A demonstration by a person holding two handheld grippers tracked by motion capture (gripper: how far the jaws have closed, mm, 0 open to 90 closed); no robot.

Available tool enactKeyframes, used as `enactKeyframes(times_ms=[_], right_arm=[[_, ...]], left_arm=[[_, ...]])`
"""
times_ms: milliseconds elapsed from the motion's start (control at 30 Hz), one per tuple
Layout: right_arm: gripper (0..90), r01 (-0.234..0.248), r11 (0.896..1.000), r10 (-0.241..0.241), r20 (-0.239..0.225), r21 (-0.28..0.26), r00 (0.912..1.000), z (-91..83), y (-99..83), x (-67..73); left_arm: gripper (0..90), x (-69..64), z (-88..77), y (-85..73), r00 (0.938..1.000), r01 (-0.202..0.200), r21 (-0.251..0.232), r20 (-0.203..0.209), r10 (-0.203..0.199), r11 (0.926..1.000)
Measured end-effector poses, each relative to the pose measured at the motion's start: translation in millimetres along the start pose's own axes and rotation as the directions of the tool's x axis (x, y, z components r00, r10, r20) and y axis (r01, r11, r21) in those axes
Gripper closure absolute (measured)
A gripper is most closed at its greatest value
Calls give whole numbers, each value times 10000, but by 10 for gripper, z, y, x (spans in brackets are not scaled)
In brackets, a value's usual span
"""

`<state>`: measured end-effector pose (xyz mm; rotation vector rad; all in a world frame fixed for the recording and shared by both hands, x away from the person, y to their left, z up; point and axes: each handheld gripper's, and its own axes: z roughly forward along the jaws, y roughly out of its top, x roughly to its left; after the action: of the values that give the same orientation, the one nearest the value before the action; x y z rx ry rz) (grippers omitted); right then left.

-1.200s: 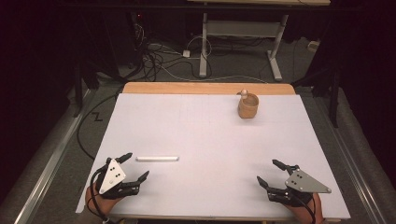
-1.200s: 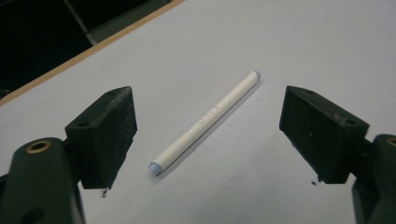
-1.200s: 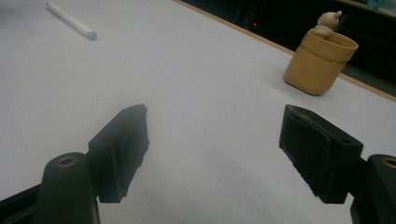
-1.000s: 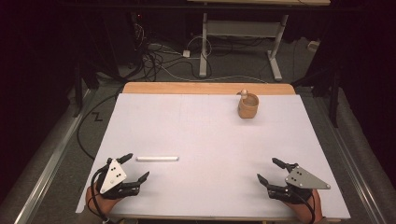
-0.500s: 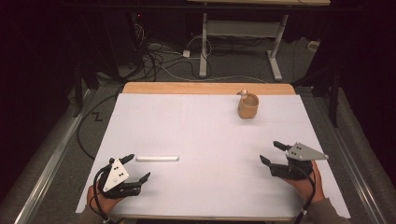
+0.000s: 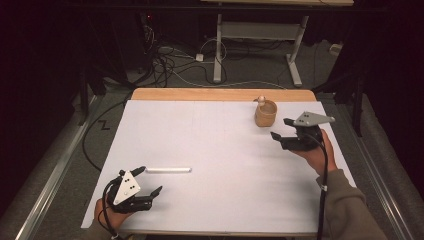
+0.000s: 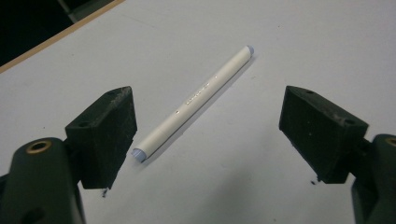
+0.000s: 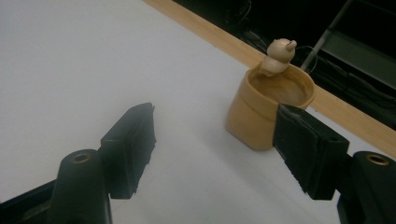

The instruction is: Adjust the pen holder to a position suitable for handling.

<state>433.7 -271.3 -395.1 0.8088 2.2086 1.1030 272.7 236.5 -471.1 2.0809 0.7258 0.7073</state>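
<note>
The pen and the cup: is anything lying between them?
Nothing. In the high view, only bare white table separates the pen from the cup.

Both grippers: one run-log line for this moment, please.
left gripper: open, beside white pen | right gripper: open, near tan cup | nothing held

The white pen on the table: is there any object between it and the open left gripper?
Nothing visible stands in the way. The slim white pen lies flat on the white table, just ahead of the left gripper, whose jaws stand wide open. The small tan wooden cup sits far off, near the right gripper.
</note>
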Motion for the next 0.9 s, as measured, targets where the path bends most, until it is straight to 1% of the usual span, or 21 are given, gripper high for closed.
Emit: enactKeyframes(times_ms=[33, 67, 167, 200, 233, 400, 433, 467, 500, 533, 567, 633, 700, 733, 800, 867, 900], right_arm=[[300, 91, 9997, -93, 67, 209, 9999, 57, 48, -30], [301, 168, 9986, -167, -37, 497, 9999, 176, 123, -85], [303, 278, 9954, -276, -38, 914, 9996, 337, 211, -143], [305, 212, 9951, -209, -39, 965, 9998, 382, 235, -164], [306, 235, 9944, -236, -3, 1029, 9997, 424, 256, -184], [328, -119, 9885, 144, -154, 1509, 9998, 670, 326, -308], [328, -119, 9885, 144, -154, 1509, 9998, 670, 326, -308], [347, -133, 9848, 159, -137, 1730, 9998, 767, 342, -344], [357, -191, 9827, 233, -204, 1843, 9995, 815, 343, -361], [364, -176, 9801, 212, -160, 1977, 9996, 863, 345, -373], [372, -142, 9771, 178, -150, 2121, 9997, 908, 344, -380], [397, -182, 9716, 234, -191, 2359, 9995, 984, 343, -400], [427, -224, 9681, 300, -267, 2496, 9992, 1050, 344, -418], [461, -280, 9671, 347, -222, 2528, 9992, 1076, 341, -427], [505, -309, 9647, 399, -291, 2614, 9988, 1130, 328, -444], [551, -333, 9562, 462, -379, 2908, 9982, 1196, 314, -457], [578, -237, 9489, 396, -440, 3148, 9982, 1234, 304, -464]], left_arm=[[182, 2, 3, -2, 10000, 16, 1, 12, -16, 10000], [182, 4, 6, -4, 10000, 35, 14, 10, -36, 10000], [182, 0, 20, -4, 10000, 23, 25, 58, -23, 10000], [182, -14, 27, -8, 9998, 113, 129, 145, -115, 9999], [182, -15, 27, -9, 9998, 103, 133, 176, -105, 9999], [182, -20, 34, -9, 9997, 59, 136, 226, -63, 9999], [182, -20, 34, -9, 9997, 59, 136, 226, -63, 9999], [182, -19, 36, -10, 9996, 64, 129, 261, -67, 9999], [182, -22, 39, -10, 9995, 33, 134, 308, -37, 9999], [182, -22, 39, -10, 9995, 33, 134, 308, -37, 9999], [182, -25, 36, -13, 9991, 12, 62, 430, -15, 10000], [182, -28, 35, -13, 9988, -16, 30, 483, 15, 10000], [182, -36, 36, -11, 9984, -70, 6, 554, 70, 10000], [182, -39, 36, -11, 9983, -70, 5, 582, 70, 10000], [182, -42, 38, -12, 9981, -73, 11, 610, 72, 10000], [182, -42, 47, -17, 9979, -51, 30, 643, 49, 10000], [182, -44, 53, -18, 9979, -67, 64, 648, 63, 10000]])
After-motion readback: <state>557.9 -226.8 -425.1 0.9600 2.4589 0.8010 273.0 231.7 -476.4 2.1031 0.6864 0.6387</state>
